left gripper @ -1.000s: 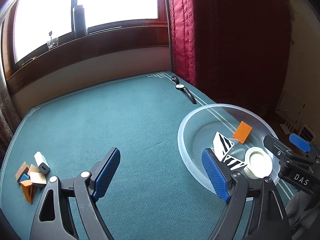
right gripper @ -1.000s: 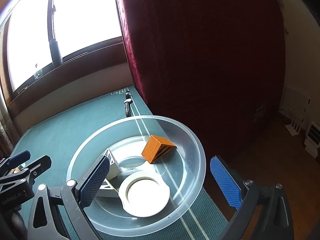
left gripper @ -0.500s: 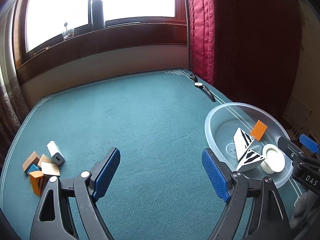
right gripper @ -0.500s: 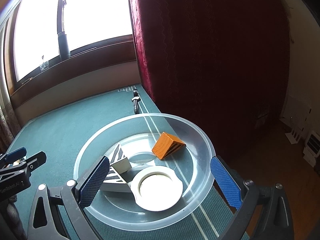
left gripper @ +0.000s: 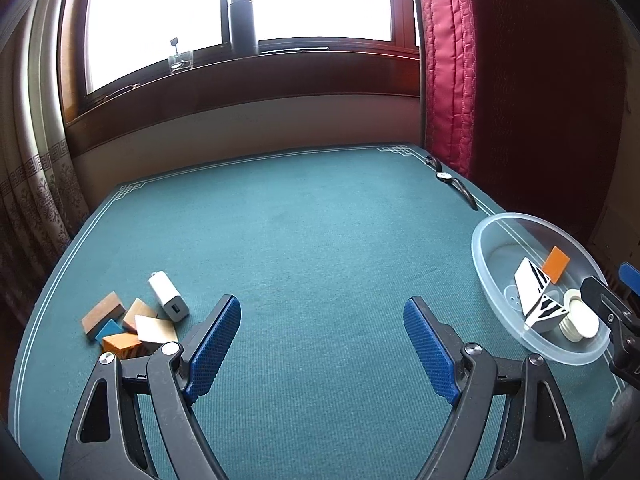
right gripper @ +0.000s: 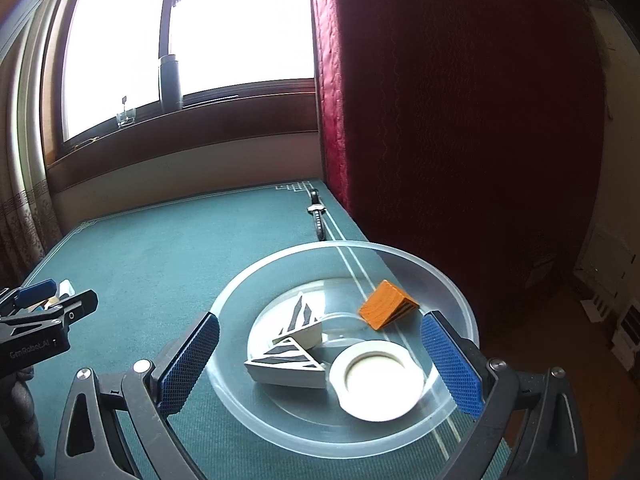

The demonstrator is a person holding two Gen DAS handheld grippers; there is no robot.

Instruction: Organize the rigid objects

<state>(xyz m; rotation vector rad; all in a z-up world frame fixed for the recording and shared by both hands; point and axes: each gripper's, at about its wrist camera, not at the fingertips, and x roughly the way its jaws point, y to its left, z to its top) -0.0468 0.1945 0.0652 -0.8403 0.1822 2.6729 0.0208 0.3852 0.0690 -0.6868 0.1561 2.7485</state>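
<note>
A clear plastic bowl sits at the table's right edge and holds an orange wedge, two white striped wedges and a white round lid. The bowl also shows in the left wrist view. My right gripper is open and empty, its jaws standing either side of the bowl. My left gripper is open and empty over bare cloth. A pile of wooden blocks and a white charger lie at the left.
A wristwatch lies at the far right corner of the green table. A red curtain hangs to the right. A dark bottle and a glass stand on the window sill.
My left gripper has swung left, so the block pile has come closer to centre and the bowl has slid to the right edge. The right gripper has shifted slightly over the bowl.
</note>
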